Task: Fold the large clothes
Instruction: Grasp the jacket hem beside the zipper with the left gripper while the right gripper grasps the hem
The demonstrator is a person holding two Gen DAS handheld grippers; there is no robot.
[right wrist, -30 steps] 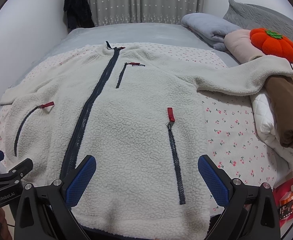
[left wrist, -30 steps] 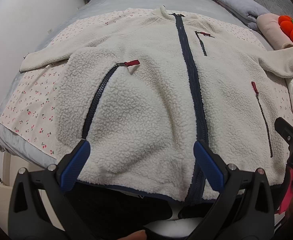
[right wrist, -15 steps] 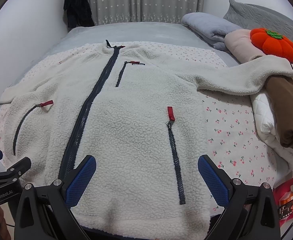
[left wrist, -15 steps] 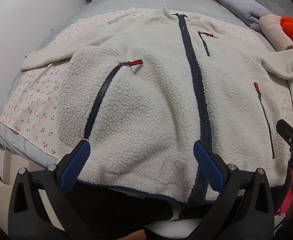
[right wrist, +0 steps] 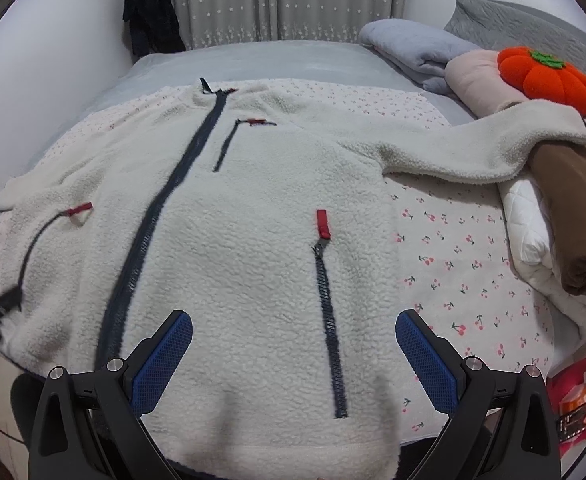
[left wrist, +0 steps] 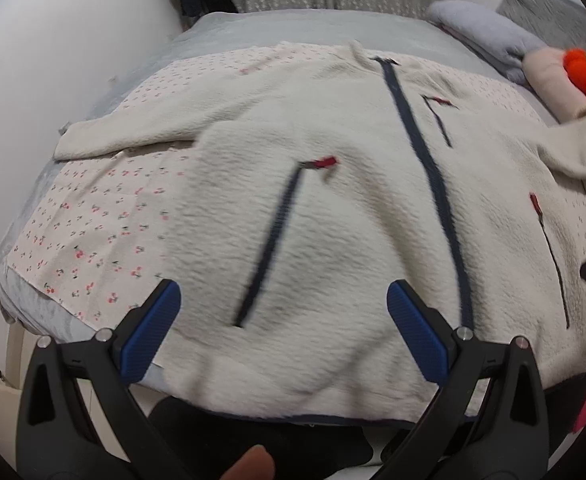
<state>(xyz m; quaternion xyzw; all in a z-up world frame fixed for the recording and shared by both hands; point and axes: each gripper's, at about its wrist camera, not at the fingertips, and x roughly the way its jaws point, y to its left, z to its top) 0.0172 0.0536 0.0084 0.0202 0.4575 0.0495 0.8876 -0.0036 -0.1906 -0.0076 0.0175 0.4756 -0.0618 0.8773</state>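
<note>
- Fleece jacket (right wrist: 229,264) lies flat, front up and zipped, on the cherry-print sheet (right wrist: 453,264) of the bed (right wrist: 253,60); no fold made yet
- left hand-held gripper (left wrist: 283,332) is spread wide and empty over the hem; right hand-held gripper (right wrist: 293,360) likewise wide and holding nothing
- Risk, as I judge it: thick pile could slip from a shallow pinch; the far sleeve (right wrist: 493,148), draped on the pillows (right wrist: 533,216), may drag and skew a fold
- Left view is motion-blurred and shows the other sleeve (left wrist: 125,136) flat on the sheet; right view alone shows the orange pumpkin cushion (right wrist: 549,80) clearly
</note>
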